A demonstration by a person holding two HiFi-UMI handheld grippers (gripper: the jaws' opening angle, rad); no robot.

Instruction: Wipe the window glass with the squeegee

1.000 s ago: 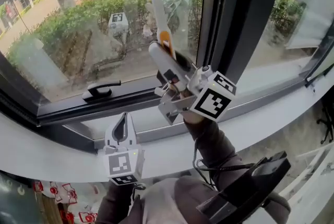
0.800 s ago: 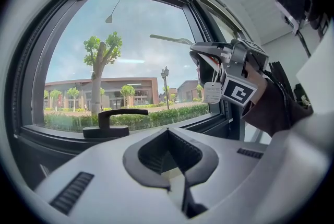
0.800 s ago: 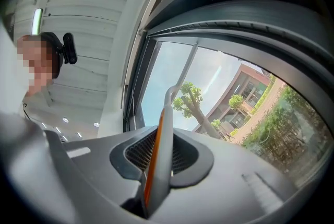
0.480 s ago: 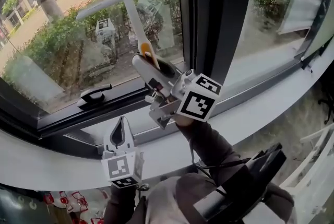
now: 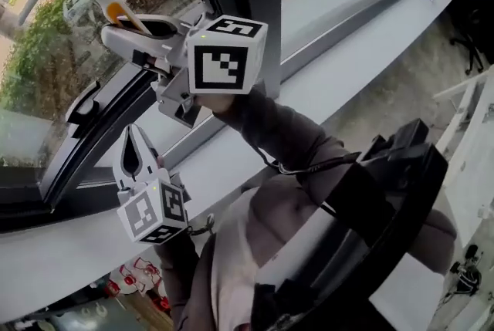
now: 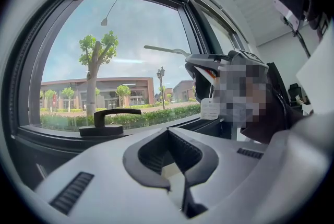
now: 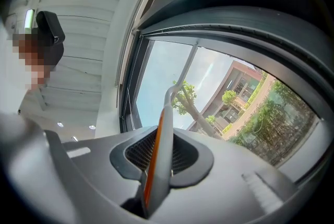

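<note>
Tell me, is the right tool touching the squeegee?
Touching. The right gripper view shows the right tool with its jaws pressed against both sides of the squeegee handle, with no gap between them.

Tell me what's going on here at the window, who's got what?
A person stands at the window with a gripper in each hand. The right gripper is shut on the squeegee by its handle and is raised toward the window glass. Whether the blade is touching the glass cannot be told from these views. The left gripper is shut on nothing and sits low over the sill, near the black window handle.
</note>
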